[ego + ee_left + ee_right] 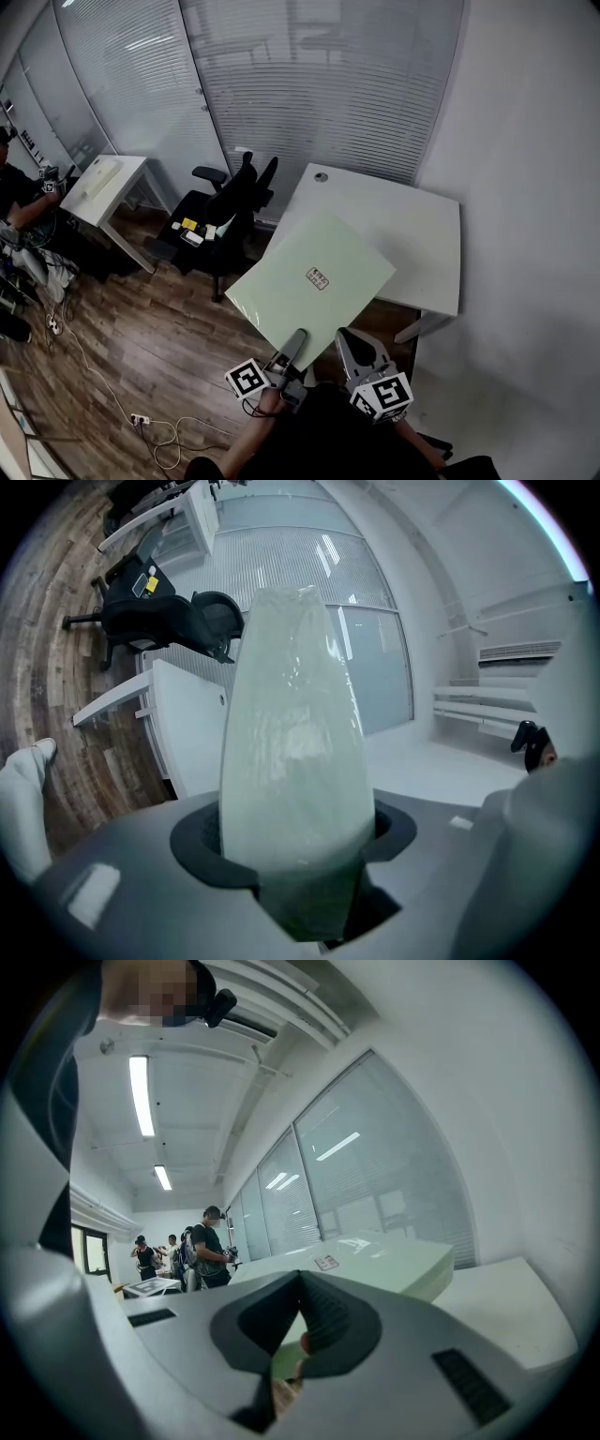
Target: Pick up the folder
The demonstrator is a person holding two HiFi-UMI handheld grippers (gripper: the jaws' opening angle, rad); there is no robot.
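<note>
The folder hangs clear above the near left corner of the desk, its near corner pinched in the left gripper. The right gripper is pressed together on nothing. The folder looks light, slick and bendy, so I'd take its near edge too.

- Left tongs: a slim grey moulded shell. At its rear sits the left cube, white with black square markers.
- Right tongs: the same grey build in a broader wedge. The right cube behind it bears the same markers.
- Pads: near-black and set in a scooped recess, with fine ribs on the right tongs' inner faces.
- Slot: narrow and dark, cut in the grey housing right of those pads.
- Behind both tongs, the person wears a black top.
</note>
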